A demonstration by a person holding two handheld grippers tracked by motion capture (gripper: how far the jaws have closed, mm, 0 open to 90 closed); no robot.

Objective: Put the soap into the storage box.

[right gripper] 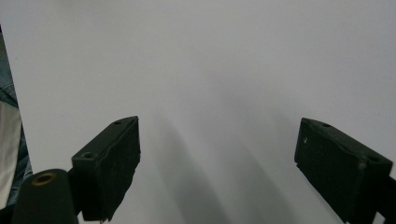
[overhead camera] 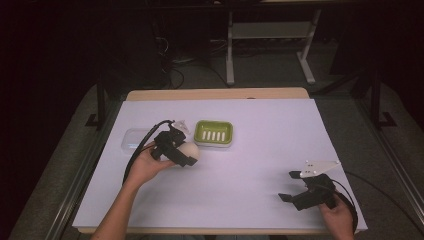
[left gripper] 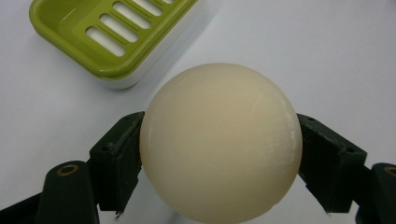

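Note:
A round cream-coloured soap point(left gripper: 220, 142) sits between the two black jaws of my left gripper point(left gripper: 219, 158), which is shut on it. In the high view the soap point(overhead camera: 190, 149) and left gripper point(overhead camera: 186, 152) are at the table's left middle, just left of a green soap dish point(overhead camera: 214, 133) with slots in its floor. The same green dish point(left gripper: 112, 35) lies beyond the soap in the left gripper view, apart from it. My right gripper point(overhead camera: 290, 186) rests at the front right, open, with nothing between its jaws; the right gripper point(right gripper: 217, 168) faces bare white sheet.
A white sheet point(overhead camera: 250, 165) covers the wooden table. A clear plastic lid or tray point(overhead camera: 133, 139) lies left of my left hand. Black cables trail from both grippers. Beyond the table's far edge are a dark floor and desk legs point(overhead camera: 230, 50).

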